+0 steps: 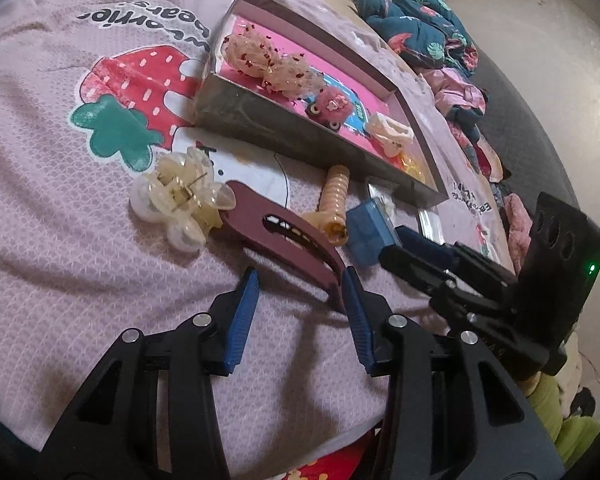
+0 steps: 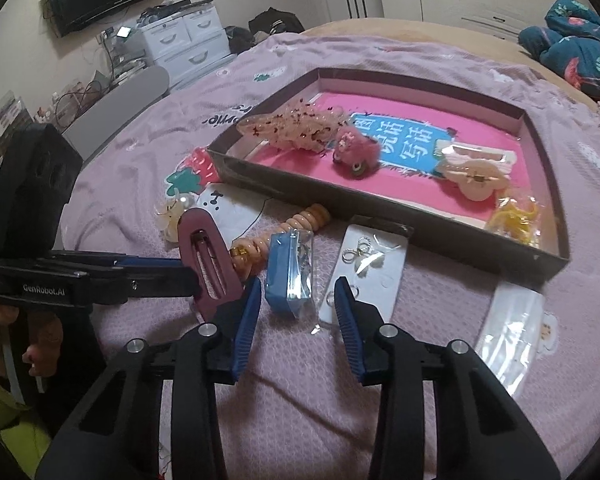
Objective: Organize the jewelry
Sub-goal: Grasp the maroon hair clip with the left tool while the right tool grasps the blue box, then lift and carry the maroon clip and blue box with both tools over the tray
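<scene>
Bedspread (image 1: 80, 240), pink, strawberry print: work surface for the sort.

Tray (image 1: 260, 120), shallow cardboard box with pink lining: the collecting place. Already holds a tulle scrunchie (image 1: 268, 64), a fuzzy pink clip (image 1: 332, 106), a cream claw clip (image 1: 392, 132) and a yellow piece (image 2: 516, 216), lying loose and well apart.

Still outside, along the tray's near wall: pearl flower claw clip (image 1: 180, 200); maroon snap clip (image 1: 288, 244); peach spiral hair tie (image 1: 334, 204); blue packet in clear wrap (image 2: 288, 276); white card of rings (image 2: 364, 268); a clear sleeve (image 2: 508, 340).

Left gripper (image 1: 304, 292): pads half spread, astride the near end of the maroon snap clip, one pad touching or nearly touching its edge, no firm pinch visible; judged to be lining up a pick.

Right gripper (image 2: 298, 300): pads likewise part spread, straddling the near end of the blue packet, contact uncertain.

Both pieces lie flat, so a low, angled approach seems intended.
</scene>
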Demonstrator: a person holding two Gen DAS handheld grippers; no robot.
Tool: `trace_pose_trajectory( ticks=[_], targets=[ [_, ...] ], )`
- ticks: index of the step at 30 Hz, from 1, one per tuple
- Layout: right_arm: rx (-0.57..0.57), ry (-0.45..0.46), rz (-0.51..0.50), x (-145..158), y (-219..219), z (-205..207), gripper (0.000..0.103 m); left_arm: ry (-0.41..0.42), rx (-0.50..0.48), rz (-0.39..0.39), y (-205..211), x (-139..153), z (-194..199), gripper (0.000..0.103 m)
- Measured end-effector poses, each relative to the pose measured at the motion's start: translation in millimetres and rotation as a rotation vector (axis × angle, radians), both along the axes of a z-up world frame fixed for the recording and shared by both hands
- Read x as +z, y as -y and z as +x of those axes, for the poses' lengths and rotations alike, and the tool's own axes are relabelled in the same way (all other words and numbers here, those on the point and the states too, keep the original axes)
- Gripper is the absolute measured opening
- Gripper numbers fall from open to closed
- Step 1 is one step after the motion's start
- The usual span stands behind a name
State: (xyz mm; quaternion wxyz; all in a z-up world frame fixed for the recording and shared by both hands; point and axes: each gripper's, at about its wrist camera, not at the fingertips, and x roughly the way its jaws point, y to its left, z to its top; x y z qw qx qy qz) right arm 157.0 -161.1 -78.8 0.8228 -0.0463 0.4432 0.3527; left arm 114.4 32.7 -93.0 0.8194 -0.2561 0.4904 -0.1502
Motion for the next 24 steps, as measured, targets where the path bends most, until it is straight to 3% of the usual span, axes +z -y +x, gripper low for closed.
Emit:
trace_pose_trajectory(
  ticks=[3,6,7,12,16,24],
  targets=[
    [0.012,-0.011,0.011,-3,-4,4,0.034,-0.008,0.004,-0.013,-2,-3,6,0.034],
    [0.013,-0.007,0.005,-6,-7,5,0.026,-0.018,0.009,-0.039,-4,-7,14,0.033],
    [0.009,-0.008,0.011,-6,-6,5,0.026,-0.02,0.012,-0.043,-4,-8,16,0.027],
    [-0.019,0.018,0.034,4,5,-2,0.026,-0.023,0.01,-0.124,-5,-13,17,0.015],
    [-0.057,0.062,0.058,18,22,-10,0.025,0.016,-0.002,-0.123,-1,-4,11,0.008],
    [-0.126,0.085,0.055,28,46,-14,0.025,0.125,-0.019,-0.036,10,29,-9,0.003]
  ],
)
